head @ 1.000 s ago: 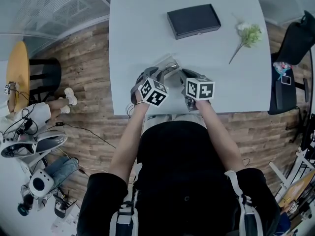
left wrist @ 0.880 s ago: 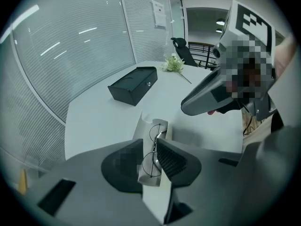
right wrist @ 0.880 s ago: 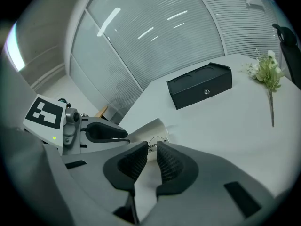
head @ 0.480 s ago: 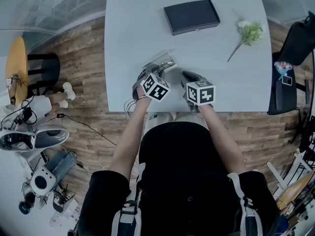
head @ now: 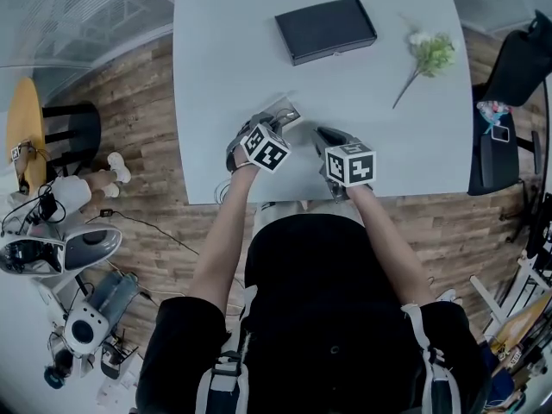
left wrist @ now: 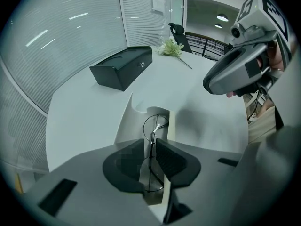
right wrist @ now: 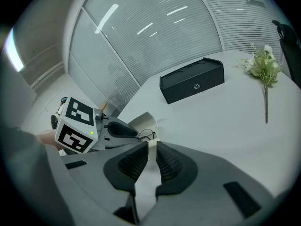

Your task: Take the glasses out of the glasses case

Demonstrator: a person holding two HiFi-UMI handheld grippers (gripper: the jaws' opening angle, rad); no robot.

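The white glasses case (head: 291, 110) lies open near the table's front edge. In the left gripper view its flap (left wrist: 126, 119) stands up, and thin wire-framed glasses (left wrist: 153, 125) lie inside. My left gripper (left wrist: 150, 145) points steeply down into the case. Its jaws are closing, with the frame's wire between them and a sliver of space still showing on each side. My right gripper (right wrist: 151, 147) is shut on the case's white wall (right wrist: 149, 173), just right of the left gripper (right wrist: 117, 128). In the head view the left gripper (head: 274, 123) and right gripper (head: 322, 136) flank the case.
A black rectangular box (head: 326, 28) lies at the far side of the white table (head: 216, 59). A sprig of white flowers (head: 427, 59) lies at the far right. The front table edge runs just under my hands. A chair and clutter stand on the wooden floor.
My left gripper has sunk onto the open case. The right gripper has shifted only slightly and still holds the case.
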